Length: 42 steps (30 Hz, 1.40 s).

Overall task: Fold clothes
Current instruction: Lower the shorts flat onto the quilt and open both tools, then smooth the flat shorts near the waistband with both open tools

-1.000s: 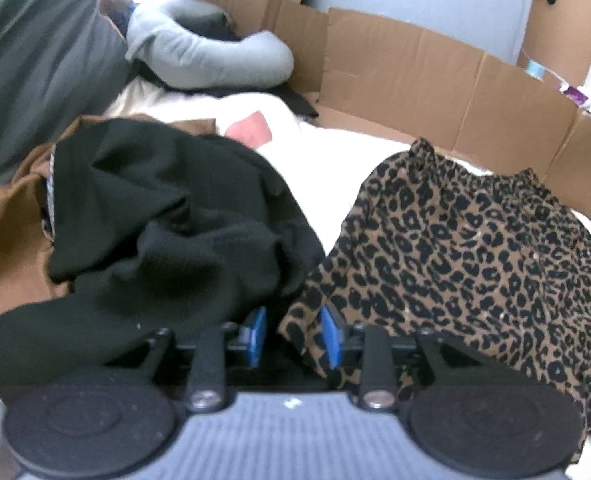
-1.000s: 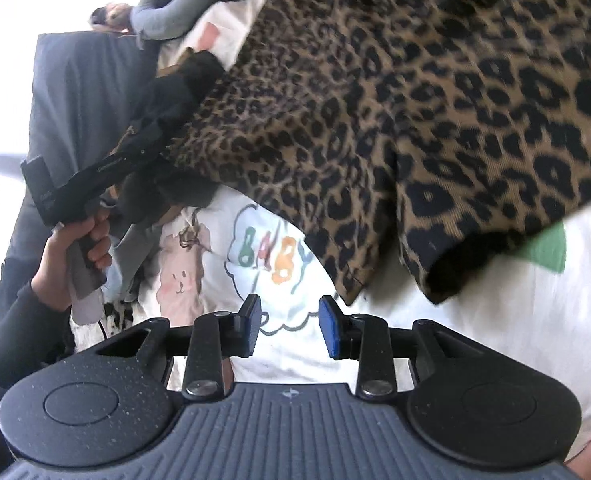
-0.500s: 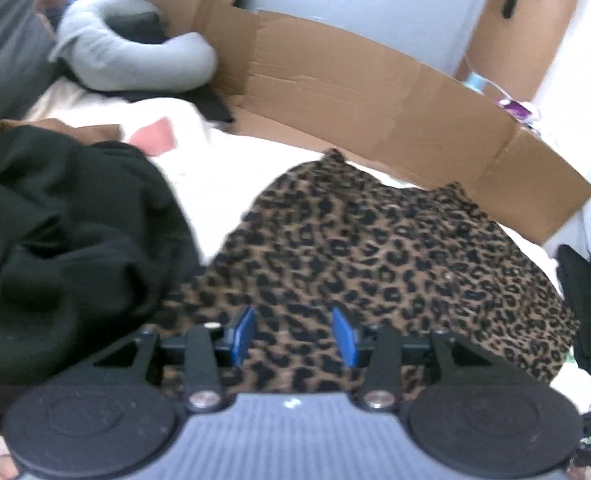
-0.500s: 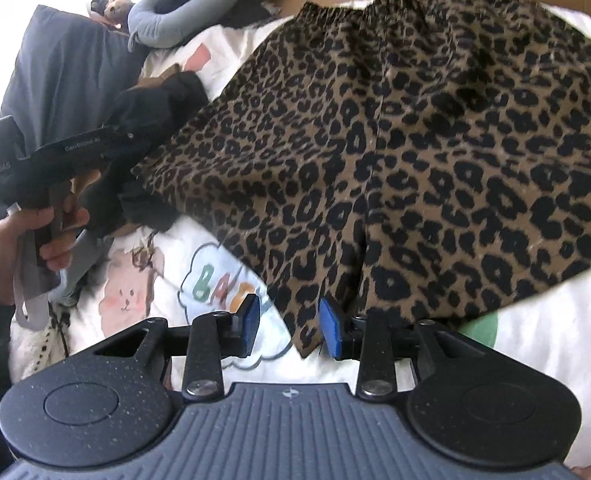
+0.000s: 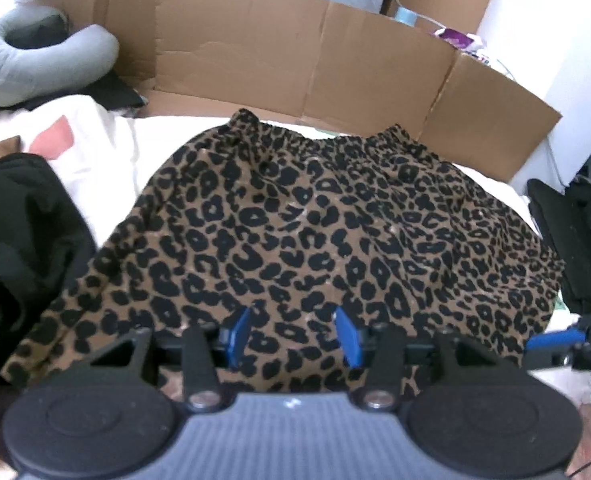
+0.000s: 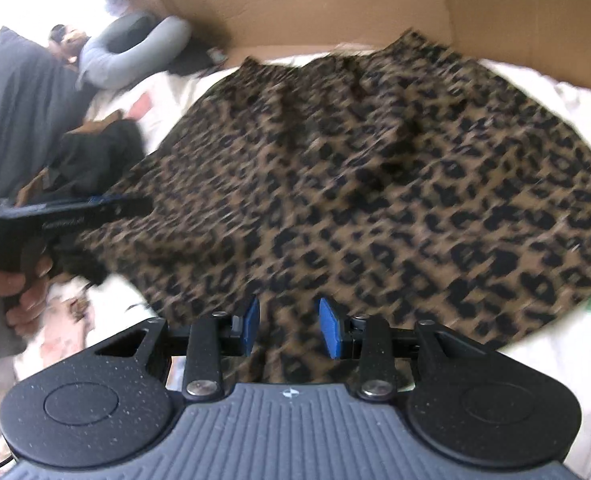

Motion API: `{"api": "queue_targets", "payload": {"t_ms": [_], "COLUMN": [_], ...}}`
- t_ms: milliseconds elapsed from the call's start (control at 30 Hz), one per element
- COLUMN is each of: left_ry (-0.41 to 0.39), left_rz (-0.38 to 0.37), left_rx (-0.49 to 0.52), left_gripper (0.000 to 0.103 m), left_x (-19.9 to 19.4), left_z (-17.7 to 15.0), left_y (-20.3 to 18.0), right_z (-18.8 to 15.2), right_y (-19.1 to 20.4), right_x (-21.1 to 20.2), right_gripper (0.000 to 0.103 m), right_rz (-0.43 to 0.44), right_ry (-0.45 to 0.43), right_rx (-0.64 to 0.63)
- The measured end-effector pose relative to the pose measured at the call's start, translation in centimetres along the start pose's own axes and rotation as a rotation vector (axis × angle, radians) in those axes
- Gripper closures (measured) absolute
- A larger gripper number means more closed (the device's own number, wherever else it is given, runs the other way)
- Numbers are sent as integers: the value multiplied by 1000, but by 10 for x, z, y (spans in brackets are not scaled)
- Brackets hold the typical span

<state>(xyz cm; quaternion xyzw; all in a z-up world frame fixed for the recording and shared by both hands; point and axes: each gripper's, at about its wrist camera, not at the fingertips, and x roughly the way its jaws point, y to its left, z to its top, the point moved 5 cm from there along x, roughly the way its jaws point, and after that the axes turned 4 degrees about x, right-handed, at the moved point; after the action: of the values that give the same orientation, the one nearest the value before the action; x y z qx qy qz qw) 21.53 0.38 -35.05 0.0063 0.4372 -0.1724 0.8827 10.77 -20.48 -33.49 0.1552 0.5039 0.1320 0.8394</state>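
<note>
Leopard-print shorts [image 5: 315,232], no legible writing.

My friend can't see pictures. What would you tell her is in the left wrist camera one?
A leopard-print garment lies spread flat on a white bed, with the open left gripper hovering over its near edge. A black clothes pile sits to the left, and flattened cardboard stands behind.

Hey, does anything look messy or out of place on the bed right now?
The leopard-print shorts lie spread fairly flat, but a crumpled black garment is heaped against their left edge, crowding the folding space. Nothing looks spilled or damaged.
</note>
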Motion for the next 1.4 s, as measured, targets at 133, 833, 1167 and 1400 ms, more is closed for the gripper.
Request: {"api": "queue_targets", "payload": {"t_ms": [133,833,1167,1400], "left_ry": [6,-18,68,89], "left_rz": [2,79,253,355], "left_rx": [25,87,72,24], "left_gripper": [53,52,50,57], "left_x": [19,92,118,107], "left_z": [3,65,49,56], "left_y": [-7,20,49,62], "right_z": [14,96,102,113], "right_y": [-23,-114,-152,-142], "right_x": [5,43,63,59], "right_gripper": [68,67,63,63], "right_rz": [-72,-307,-387,-430], "right_ry": [-51,-131,-98,-127], "right_rx": [-6,-63,-20,-41]}}
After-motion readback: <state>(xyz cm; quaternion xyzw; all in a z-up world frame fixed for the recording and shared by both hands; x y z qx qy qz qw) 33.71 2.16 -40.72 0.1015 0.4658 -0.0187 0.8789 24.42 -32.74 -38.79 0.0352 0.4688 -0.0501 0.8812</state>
